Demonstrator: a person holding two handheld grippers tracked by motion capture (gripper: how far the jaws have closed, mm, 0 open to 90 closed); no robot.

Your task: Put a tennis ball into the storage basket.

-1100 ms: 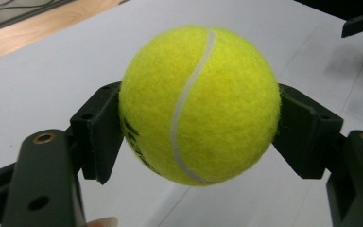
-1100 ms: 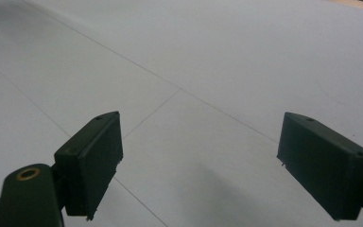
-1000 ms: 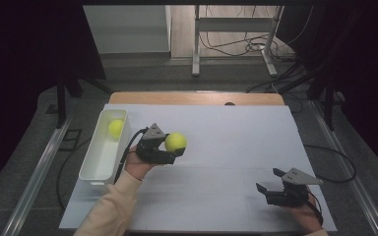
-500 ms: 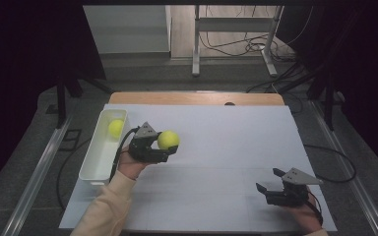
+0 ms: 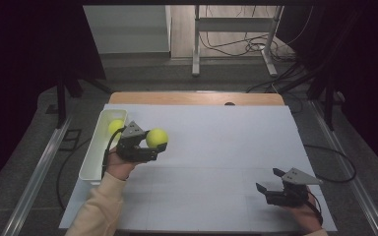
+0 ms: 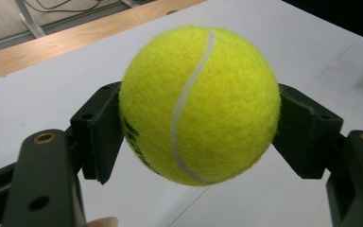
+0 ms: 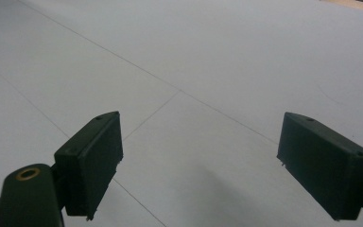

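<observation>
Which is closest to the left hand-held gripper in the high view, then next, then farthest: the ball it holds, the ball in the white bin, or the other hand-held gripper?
1. The held tennis ball, between the jaws of the left hand-held gripper.
2. The second ball, just to its left in the white bin.
3. The right hand-held gripper, far across at the table's near right.

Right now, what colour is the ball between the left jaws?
Yellow-green with a white seam, clearest in the left gripper view: tennis ball.

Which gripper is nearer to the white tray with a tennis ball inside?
Left. The left gripper, shut on another tennis ball, is just beside the white tray. The right gripper rests open far across the table, near its opposite front corner.
</observation>
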